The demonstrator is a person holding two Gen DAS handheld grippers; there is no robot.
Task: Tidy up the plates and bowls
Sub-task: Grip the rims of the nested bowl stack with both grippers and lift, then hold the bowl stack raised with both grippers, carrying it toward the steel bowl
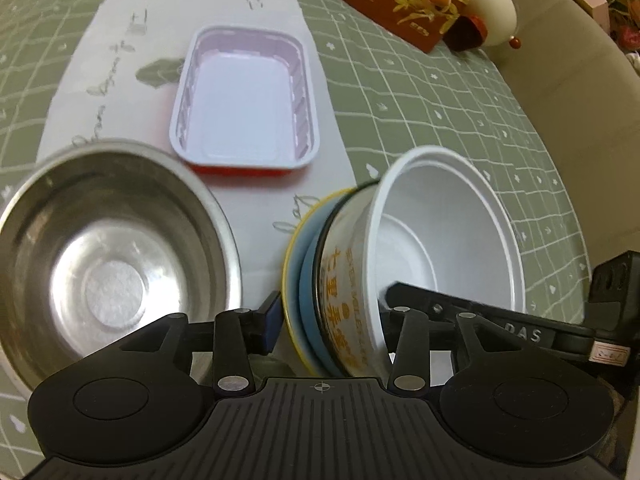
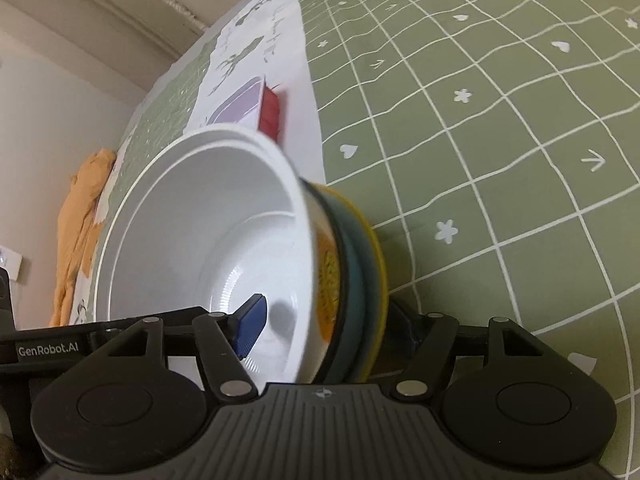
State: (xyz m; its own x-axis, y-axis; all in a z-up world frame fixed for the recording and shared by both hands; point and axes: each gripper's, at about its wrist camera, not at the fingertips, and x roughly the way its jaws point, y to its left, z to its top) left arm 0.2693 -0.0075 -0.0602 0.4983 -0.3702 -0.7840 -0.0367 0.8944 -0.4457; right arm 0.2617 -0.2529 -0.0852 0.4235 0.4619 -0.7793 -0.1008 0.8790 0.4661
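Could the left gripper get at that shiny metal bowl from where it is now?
Probably not yet: the left gripper straddles the tilted stack of white bowl and plates. The steel bowl sits uncovered just beside it.

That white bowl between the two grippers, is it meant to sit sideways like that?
It does look odd: the white bowl is tipped on its side, nested in a blue bowl and a yellow-rimmed plate, not flat on the tablecloth.

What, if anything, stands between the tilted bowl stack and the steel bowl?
Only one finger of the left gripper, right beside the bowl stack; otherwise bare tablecloth up to the steel bowl.
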